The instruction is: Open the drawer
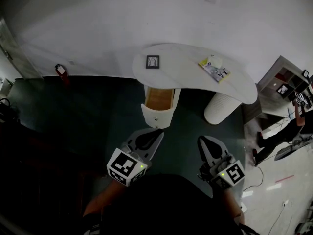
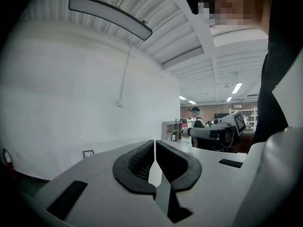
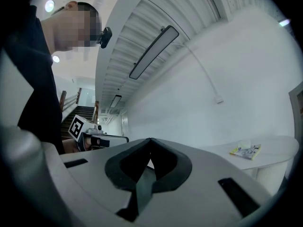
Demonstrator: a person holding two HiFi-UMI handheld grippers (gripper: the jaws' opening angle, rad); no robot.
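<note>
Claws on both hands are pressed together and hold nothing. The left claw (image 1: 156,135) shows only a hairline slit between its dark pads in its own gripper view (image 2: 155,150), and the right claw (image 1: 204,143) has its tips meeting in a point (image 3: 150,143).

Both hang low over the dark floor (image 1: 93,111), in front of the white curved counter (image 1: 188,58), pointing roughly toward it.

The drawer (image 1: 158,106) sits under the left part of the counter. It stands pulled out toward the person, with its pale wooden inside showing from above and its rounded white front facing the claws. Its front is just beyond the left claw's tips, near but apart from them. The right claw is off to the drawer's right, facing the gap between the drawer and the round pedestal leg (image 1: 221,107).

By my reading the opening is largely done, since the box is well clear of the counter's edge. If more travel is wanted, the left claw would need to spread, take the drawer's front or its pull, and draw straight back. I cannot make out any handle from here. Otherwise little is left beyond backing away.

A small picture frame (image 1: 152,61) and a booklet (image 1: 214,68) lie on the counter, well apart from either claw.
</note>
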